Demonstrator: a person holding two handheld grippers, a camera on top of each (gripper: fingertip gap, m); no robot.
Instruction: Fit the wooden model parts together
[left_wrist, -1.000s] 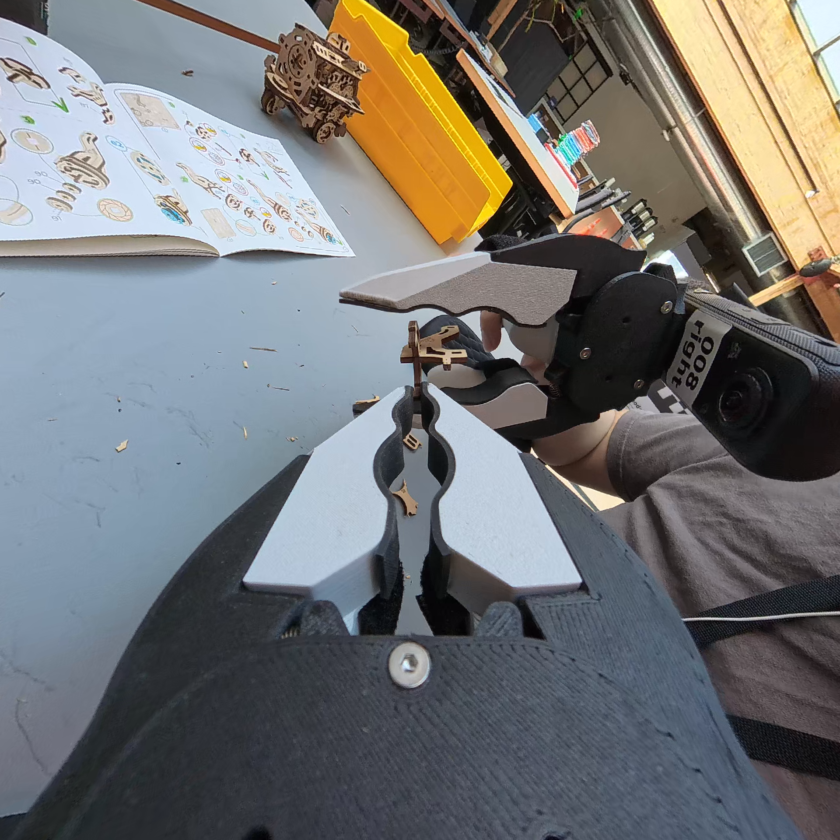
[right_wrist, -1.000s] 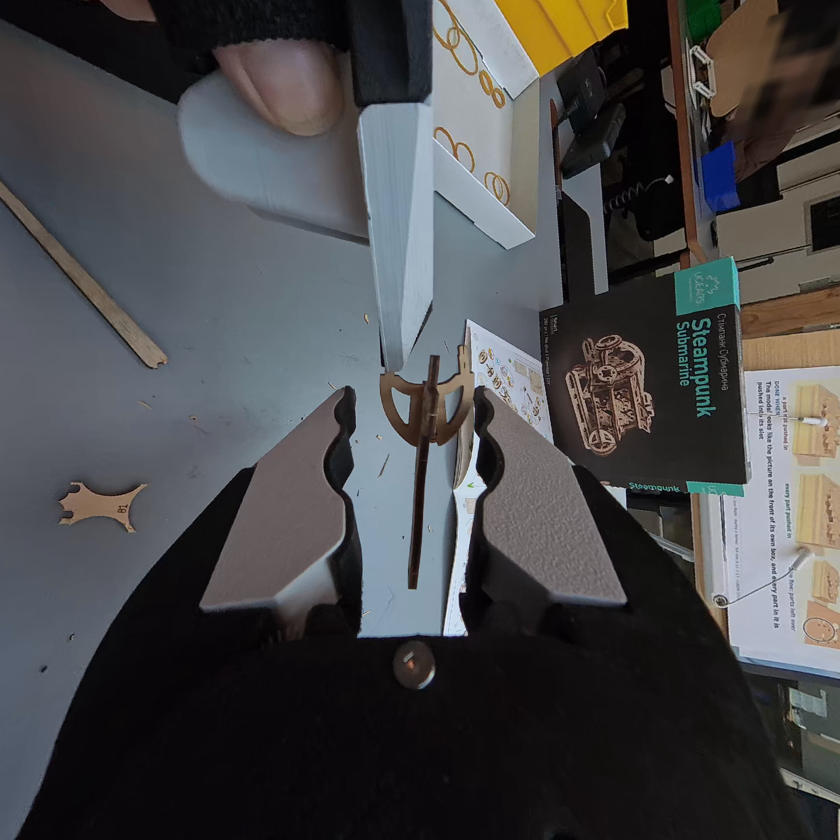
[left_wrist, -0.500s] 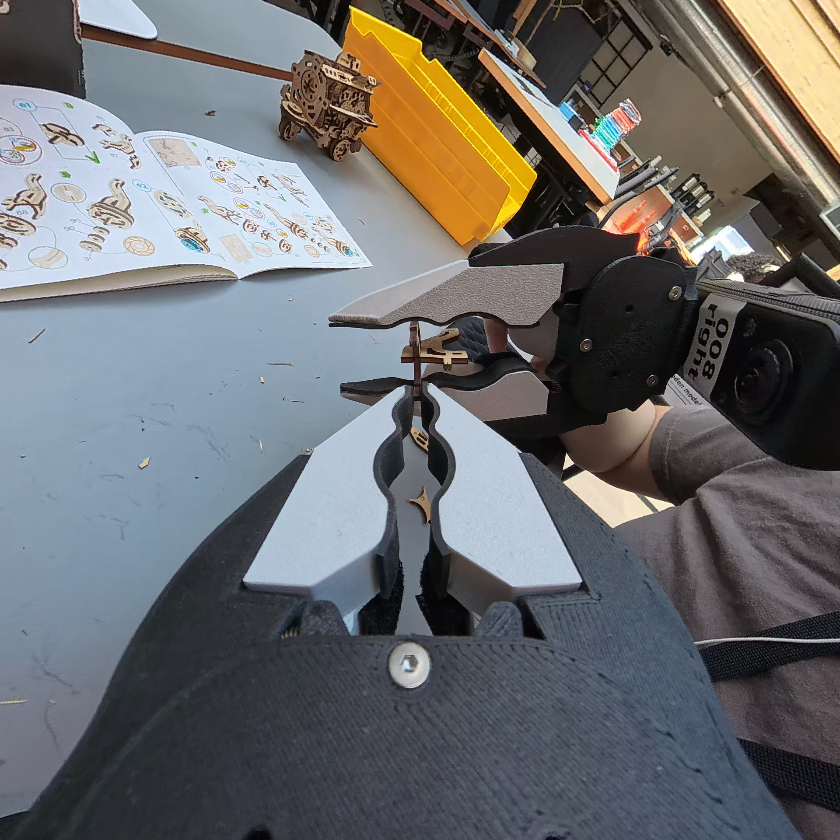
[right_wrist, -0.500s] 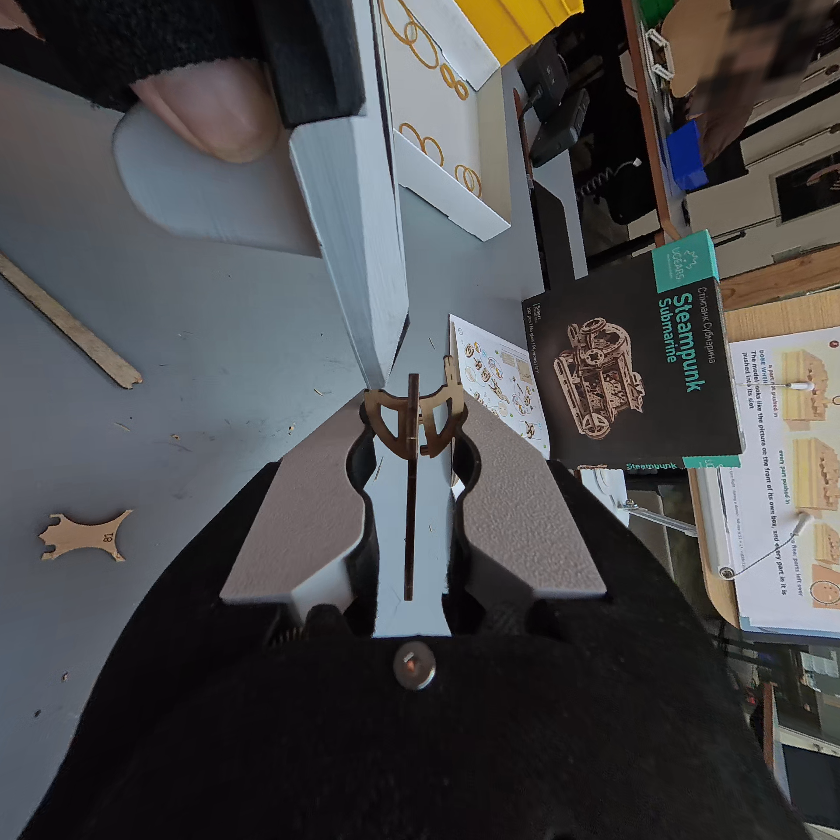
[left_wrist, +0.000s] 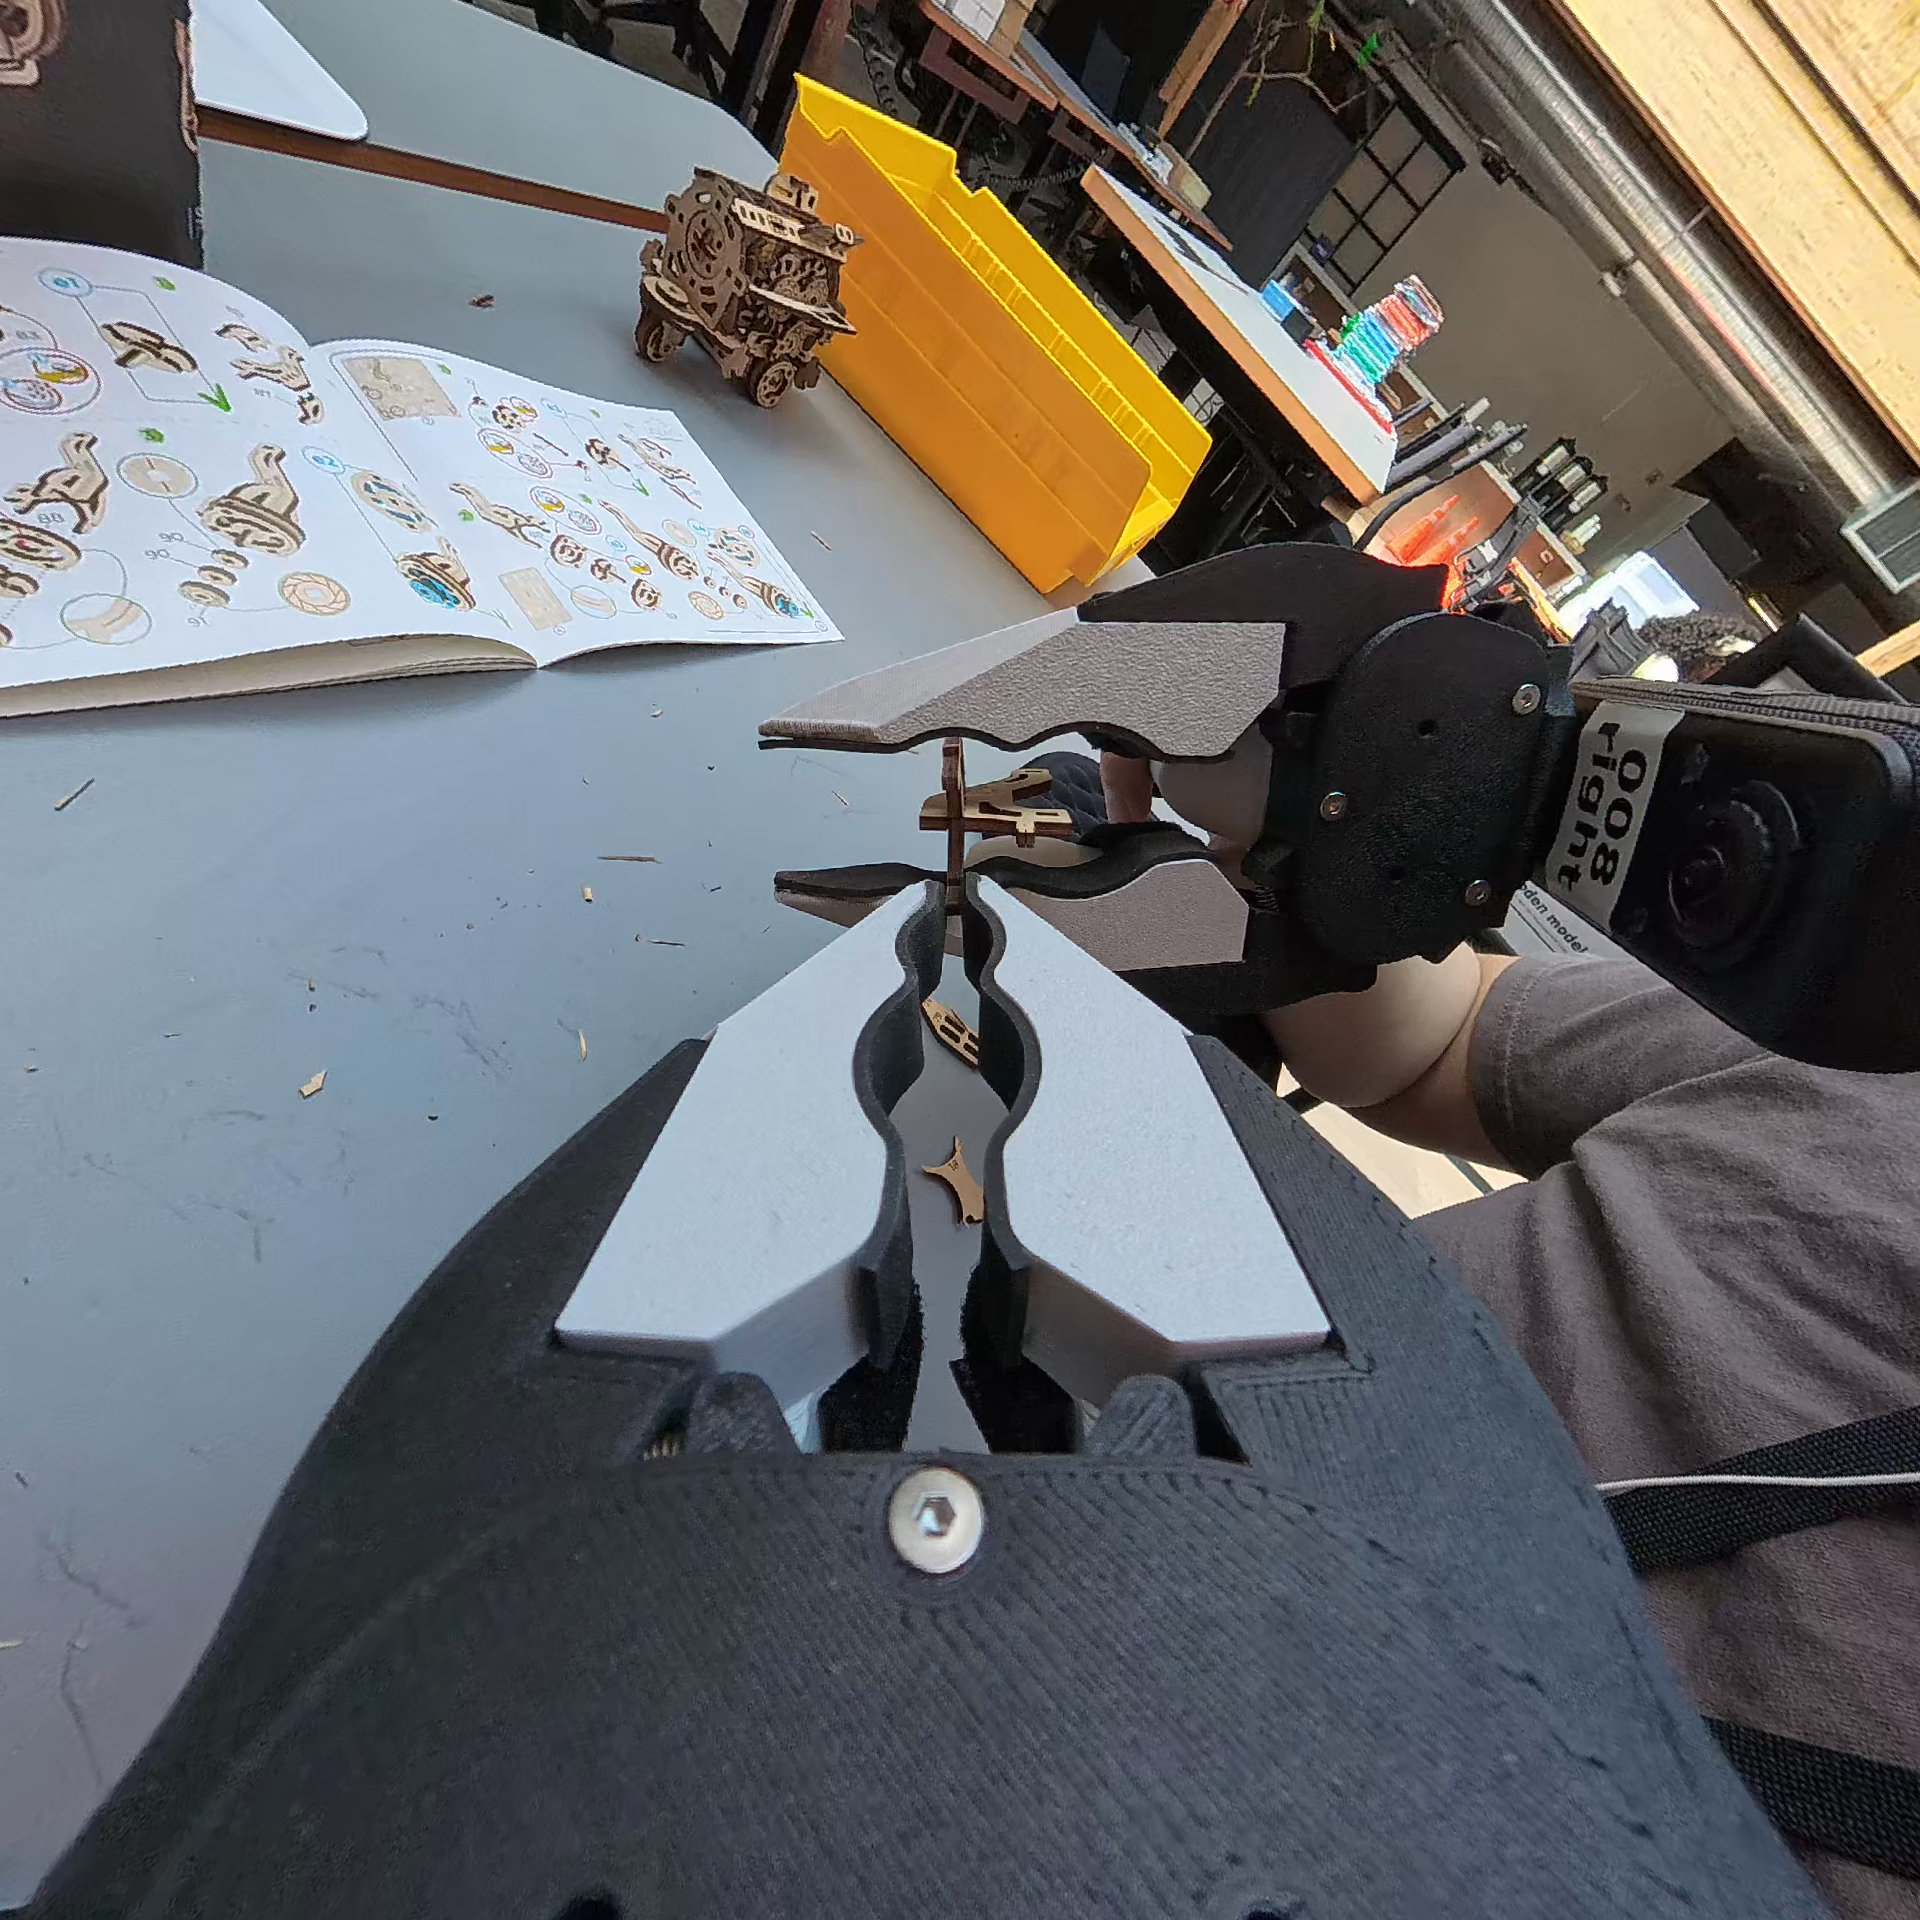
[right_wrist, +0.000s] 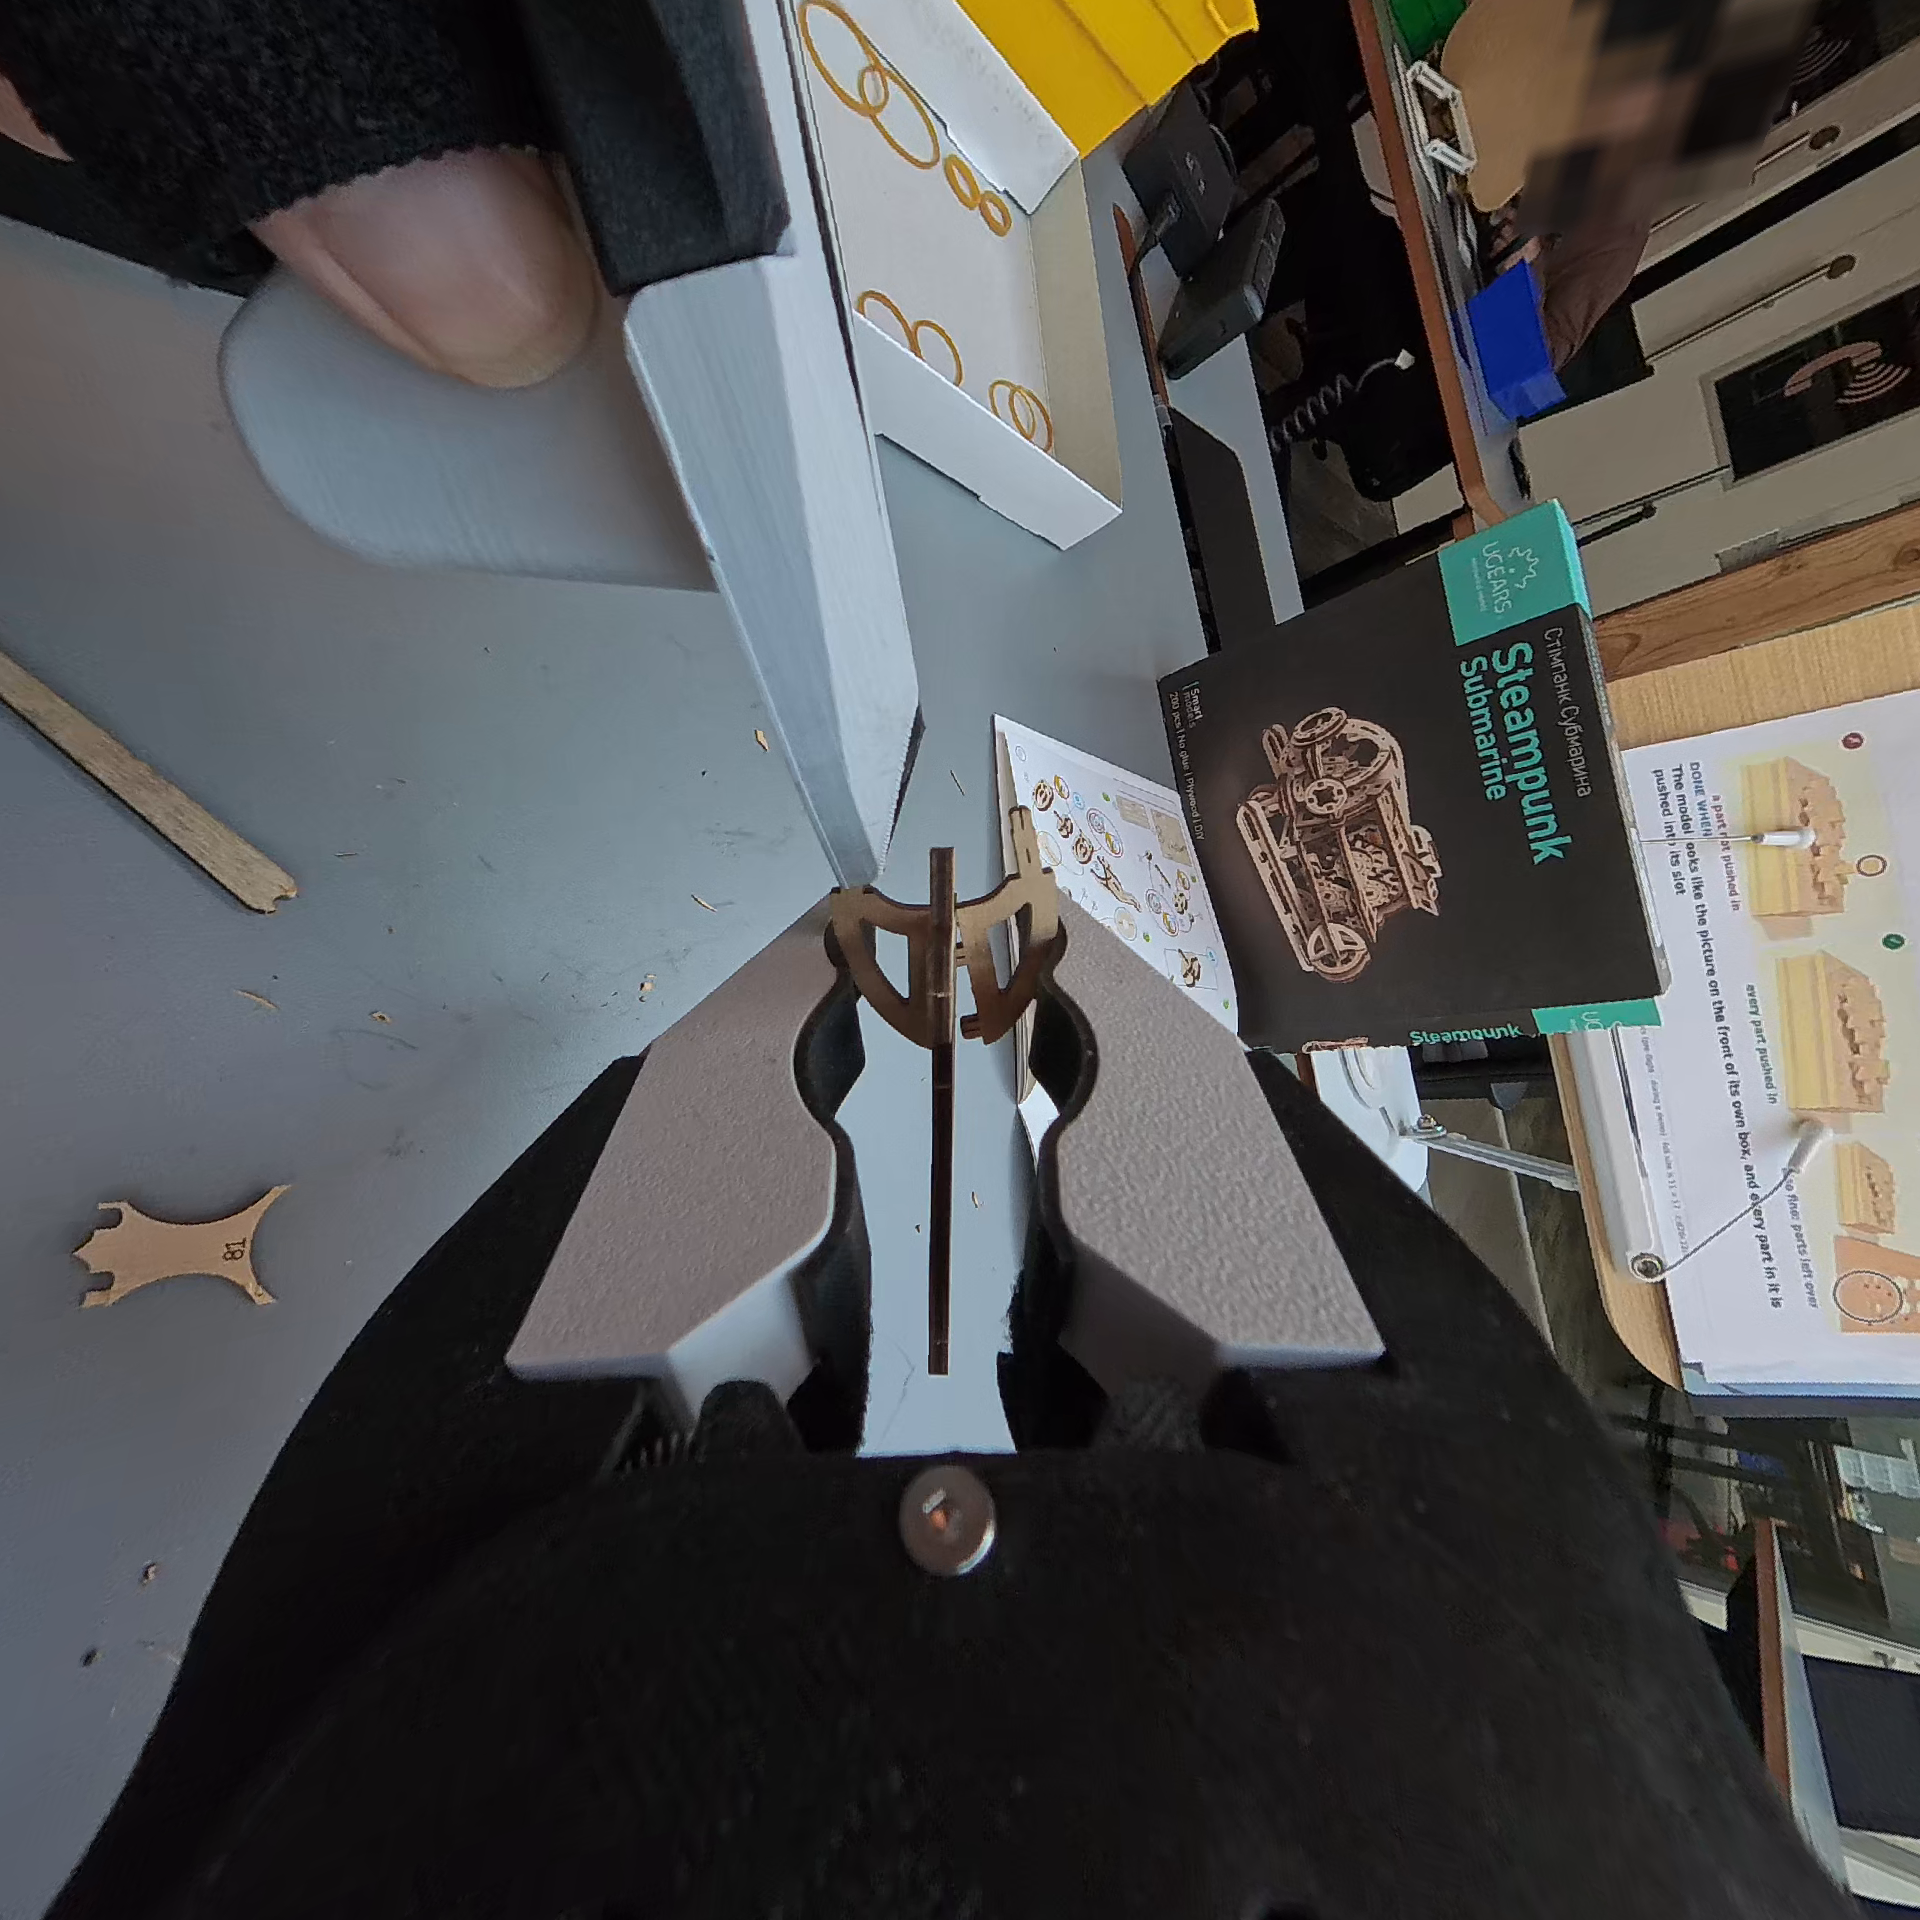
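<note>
bright daylight | sharp focus | soft shadows | wide-angle edge distortion

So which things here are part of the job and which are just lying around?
In use:
left gripper
right gripper
thin wooden strip
curved wooden piece

Lying about:
yellow bin
finished model
instruction booklet
kit box
loose flat piece
</note>
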